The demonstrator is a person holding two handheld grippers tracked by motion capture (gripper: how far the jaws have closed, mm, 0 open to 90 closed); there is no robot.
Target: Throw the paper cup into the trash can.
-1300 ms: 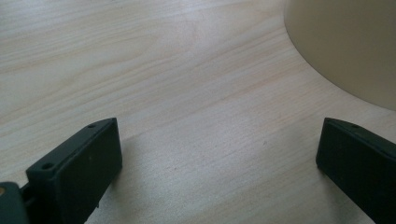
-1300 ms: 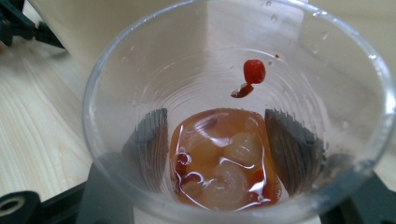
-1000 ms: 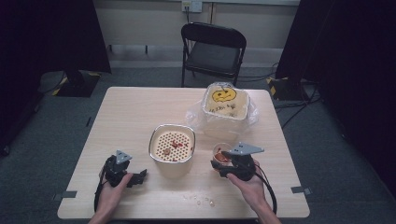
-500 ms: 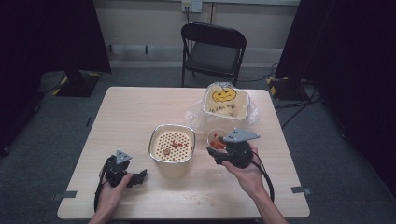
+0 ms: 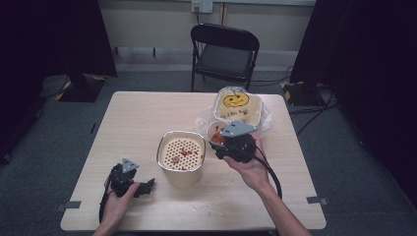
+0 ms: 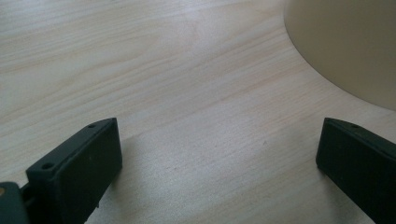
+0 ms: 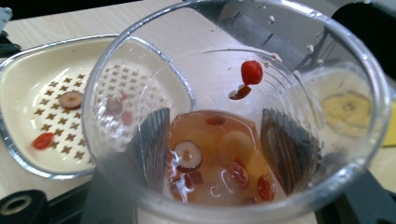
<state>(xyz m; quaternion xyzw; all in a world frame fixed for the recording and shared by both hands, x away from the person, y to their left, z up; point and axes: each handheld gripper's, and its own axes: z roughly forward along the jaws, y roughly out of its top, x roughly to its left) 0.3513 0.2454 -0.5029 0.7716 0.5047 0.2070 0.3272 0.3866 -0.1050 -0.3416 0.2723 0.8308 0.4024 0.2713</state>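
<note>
My right gripper (image 5: 217, 141) is shut on a clear plastic cup (image 5: 215, 132), held above the table just right of the strainer bowl (image 5: 181, 156). Its jaws have just been closing tighter on the cup. In the right gripper view the cup (image 7: 224, 154) holds amber liquid with red berries and pale slices, and both black jaws show through its walls. The strainer bowl (image 7: 51, 116) lies to its left, with a few berries on its perforated insert. My left gripper (image 5: 146, 186) rests on the table, open, with bare wood between its fingers (image 6: 74, 168); the bowl's beige wall (image 6: 345, 42) is just ahead.
A lidded tub with a pumpkin face (image 5: 237, 105) sits in a clear plastic bag behind the cup. Small crumbs (image 5: 206, 209) lie near the table's front edge. A black folding chair (image 5: 223, 54) stands beyond the table.
The right gripper has lifted the cup off the table and carried it up and left, closer to the strainer bowl. The left gripper has stayed where it was.
</note>
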